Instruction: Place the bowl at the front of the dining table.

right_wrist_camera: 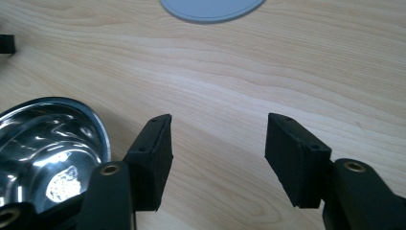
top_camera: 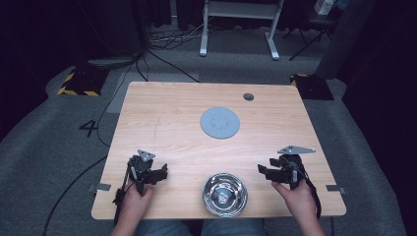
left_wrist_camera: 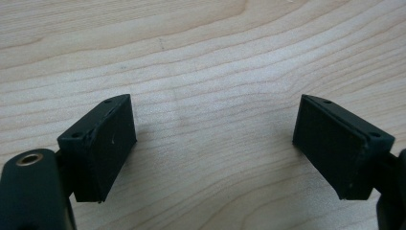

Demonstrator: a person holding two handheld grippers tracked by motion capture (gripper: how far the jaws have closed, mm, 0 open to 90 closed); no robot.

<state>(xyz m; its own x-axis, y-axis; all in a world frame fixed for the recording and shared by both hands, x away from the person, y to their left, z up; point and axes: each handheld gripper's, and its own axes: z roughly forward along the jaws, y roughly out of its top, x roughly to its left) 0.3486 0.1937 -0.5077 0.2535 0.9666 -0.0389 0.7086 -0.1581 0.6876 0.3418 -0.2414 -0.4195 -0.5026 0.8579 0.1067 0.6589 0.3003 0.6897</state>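
A shiny steel bowl [top_camera: 224, 194] sits at the near edge of the wooden table, between the two hands; it is also at the left of the right gripper view [right_wrist_camera: 45, 148]. A flat grey round disc [top_camera: 220, 122] lies at the table's middle, its edge at the top of the right gripper view [right_wrist_camera: 210, 10]. My left gripper [top_camera: 163, 171] rests low over the table to the left of the bowl, jaws open wide over bare wood [left_wrist_camera: 215, 139]. My right gripper [top_camera: 260, 170] sits to the right of the bowl, open with nothing between its jaws [right_wrist_camera: 218, 153].
The wooden table [top_camera: 162, 118] has a small round hole [top_camera: 248, 97] near its far edge. Beyond it lie grey carpet, cables [top_camera: 162, 54], a white desk frame [top_camera: 238, 27] and yellow-black striped floor bases [top_camera: 78, 82].
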